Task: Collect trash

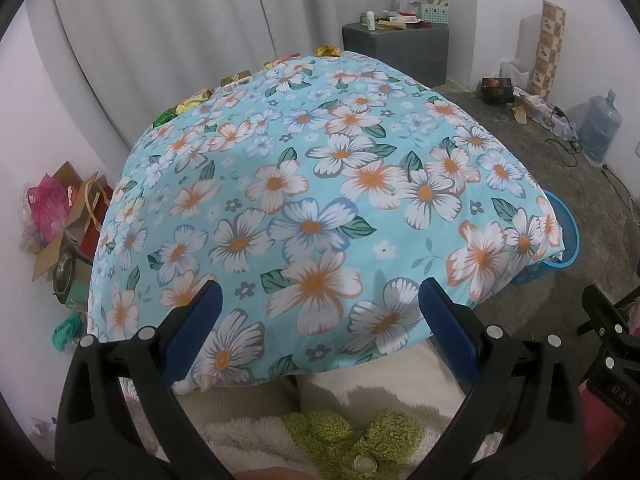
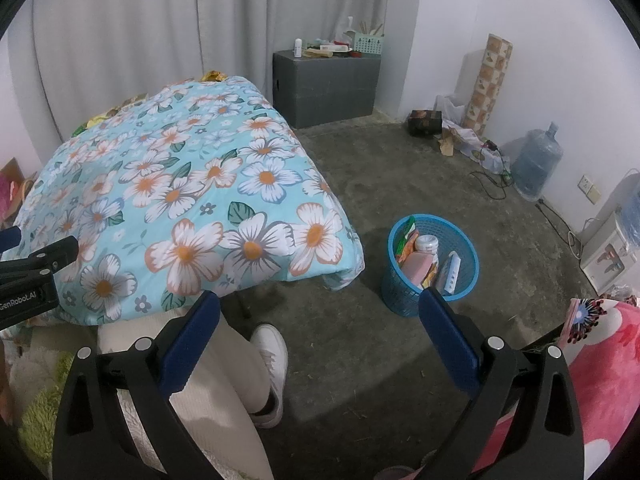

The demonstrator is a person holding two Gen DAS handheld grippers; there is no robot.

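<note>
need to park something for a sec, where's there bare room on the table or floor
Most of the floral tablecloth is bare, from the near edge up to the wrappers lining its far left edge. The concrete floor is open between the blue basket and the grey box. Crowded: the basket itself and the right wall's clutter near the water jug.

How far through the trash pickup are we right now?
Partly done: the blue basket on the floor already holds several packets and a bottle. Nothing is in hand; the left claw and right claw are both open and empty. Left: shiny wrappers lie along the far edge of the floral table.
</note>
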